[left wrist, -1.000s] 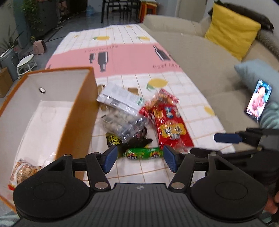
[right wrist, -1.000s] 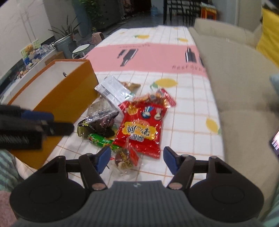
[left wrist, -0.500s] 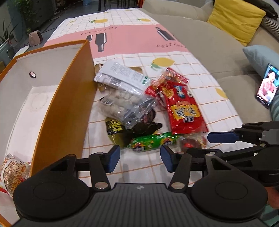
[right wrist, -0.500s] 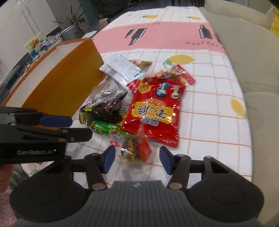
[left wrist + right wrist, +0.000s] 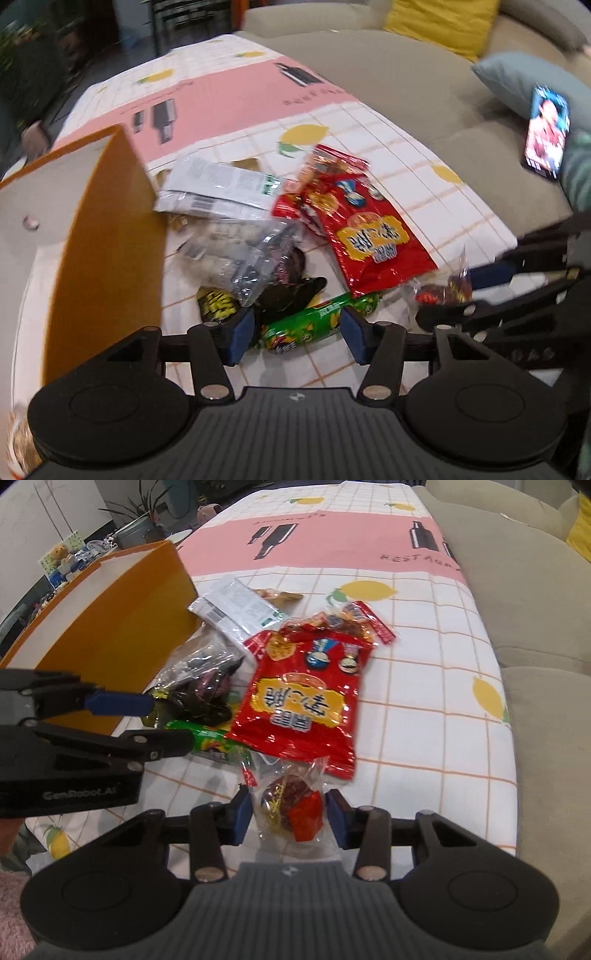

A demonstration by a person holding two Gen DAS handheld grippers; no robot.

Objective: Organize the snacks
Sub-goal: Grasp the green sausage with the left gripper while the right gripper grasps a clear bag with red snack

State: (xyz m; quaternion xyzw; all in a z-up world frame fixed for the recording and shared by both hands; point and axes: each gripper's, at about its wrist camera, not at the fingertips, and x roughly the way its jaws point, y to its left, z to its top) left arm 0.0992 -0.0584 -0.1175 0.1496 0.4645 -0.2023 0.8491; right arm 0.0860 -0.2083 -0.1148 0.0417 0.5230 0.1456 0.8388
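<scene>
Snack packs lie in a heap on the checked tablecloth beside an orange box (image 5: 107, 236). My left gripper (image 5: 297, 334) stands open, low over a green tube pack (image 5: 314, 325) that lies between its pads without being pressed. To the right, my right gripper (image 5: 290, 819) has its jaws closing on a small clear-wrapped snack (image 5: 291, 808) with red and brown inside, and the pads meet the wrapper's sides. A big red bag (image 5: 303, 698) lies just beyond it. The left gripper (image 5: 168, 722) shows at the left of the right wrist view.
A white pack (image 5: 221, 188), a clear bag (image 5: 243, 251) and a black-yellow pack (image 5: 218, 304) crowd against the box wall. One snack (image 5: 18, 439) lies inside the box. A beige sofa (image 5: 535, 609) runs along the right with a phone (image 5: 546, 133) on it.
Both grippers came down toward the table. The right jaws narrowed around the small wrapped snack. The left gripper rolled and settled over the green tube pack, its jaws a little narrower.
</scene>
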